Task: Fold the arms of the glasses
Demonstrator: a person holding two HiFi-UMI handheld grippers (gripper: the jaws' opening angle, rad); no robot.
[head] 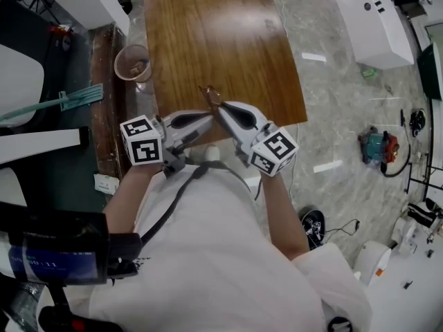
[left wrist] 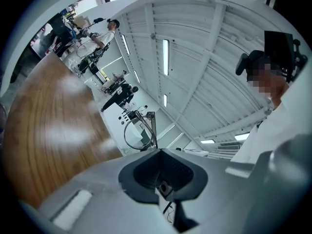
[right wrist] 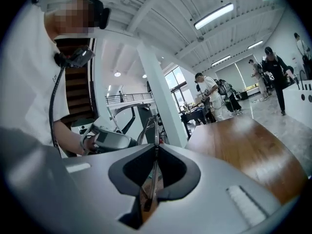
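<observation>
1. Since the bench (head: pixel 228 40) ends at 6 o'clock, anything slipping there may fall past it.
2. The left gripper (head: pixel 209 117), from 8 o'clock, and the right gripper (head: pixel 221 108), from 4 o'clock, each pinch the glasses (head: pixel 210 95) above that edge.
3. Their thin arm (right wrist: pixel 155 129) could bend if twisted.

No writing, label, brand or number can be read in any view.

Brown wood-grain table (head: pixel 208 33); brownish glasses (head: pixel 212 95); grey marbled floor (head: pixel 339 102).
</observation>
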